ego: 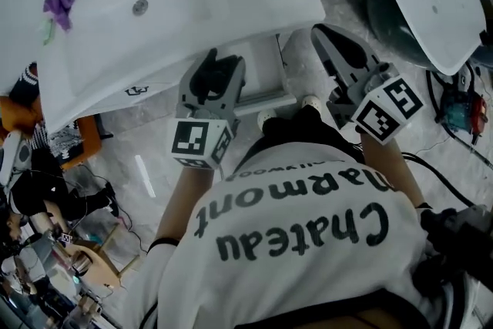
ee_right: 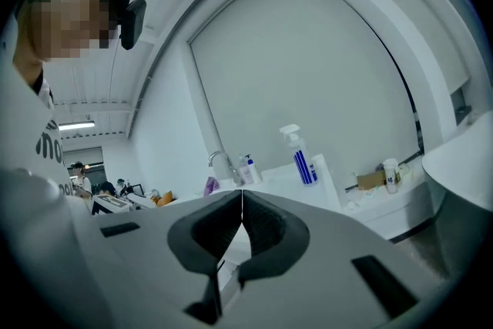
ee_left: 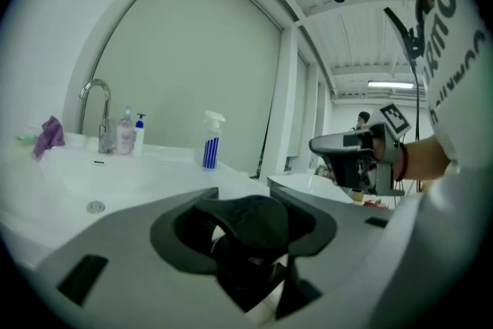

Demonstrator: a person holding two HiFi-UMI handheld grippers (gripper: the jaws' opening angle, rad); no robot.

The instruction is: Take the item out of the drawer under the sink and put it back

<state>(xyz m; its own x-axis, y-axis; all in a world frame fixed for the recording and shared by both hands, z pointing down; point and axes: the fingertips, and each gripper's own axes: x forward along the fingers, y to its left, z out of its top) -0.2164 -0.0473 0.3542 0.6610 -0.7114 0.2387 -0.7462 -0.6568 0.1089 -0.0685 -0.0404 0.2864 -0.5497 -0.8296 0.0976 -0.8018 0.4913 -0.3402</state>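
2 grippers level beside sink (ego: 192,11) | L gripper (ego: 212,65) jaws wide, clamping black item (ee_left: 250,221), clear of drawer (ego: 262,67), prob. awaiting return | R gripper (ego: 330,38) jaws closed, empty, free for drawer.

The left tongs (ee_left: 245,200) clamp a dark rounded item (ee_left: 258,221). Beyond, a soap bottle (ee_left: 139,133) and a blue-striped spray bottle (ee_left: 212,141) stand right of the faucet (ee_left: 96,108), with a purple cloth (ee_left: 49,135) to its left.
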